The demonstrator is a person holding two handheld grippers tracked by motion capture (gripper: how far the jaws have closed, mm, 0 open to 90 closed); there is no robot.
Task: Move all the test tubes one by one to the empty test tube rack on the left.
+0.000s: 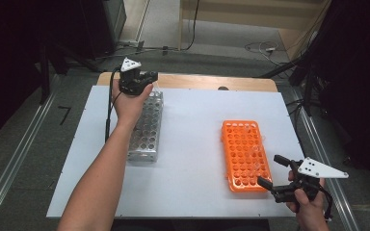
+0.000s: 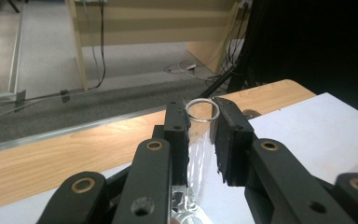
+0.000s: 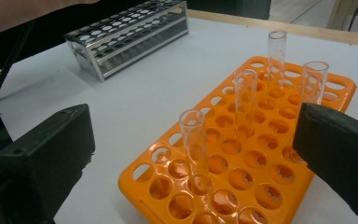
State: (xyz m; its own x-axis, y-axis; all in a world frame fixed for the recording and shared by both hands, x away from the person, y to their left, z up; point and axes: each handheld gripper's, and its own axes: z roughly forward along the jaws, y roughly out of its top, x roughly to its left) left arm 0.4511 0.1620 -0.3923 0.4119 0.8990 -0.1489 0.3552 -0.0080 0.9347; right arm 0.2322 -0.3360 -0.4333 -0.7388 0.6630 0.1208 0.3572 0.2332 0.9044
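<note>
In the left gripper view my left gripper is shut on a clear glass test tube, whose round rim sticks out just past the pads. The high view shows that gripper above the far end of a metal tube rack on the left of the table. My right gripper stands open at the near right corner of an orange tube rack. Between its jaws I see the orange rack, where several clear tubes stand upright.
A white board covers the table, with a strip of bare wood along the far edge. The metal rack lies beyond the orange one in the right gripper view. Cables lie on the floor behind the table.
</note>
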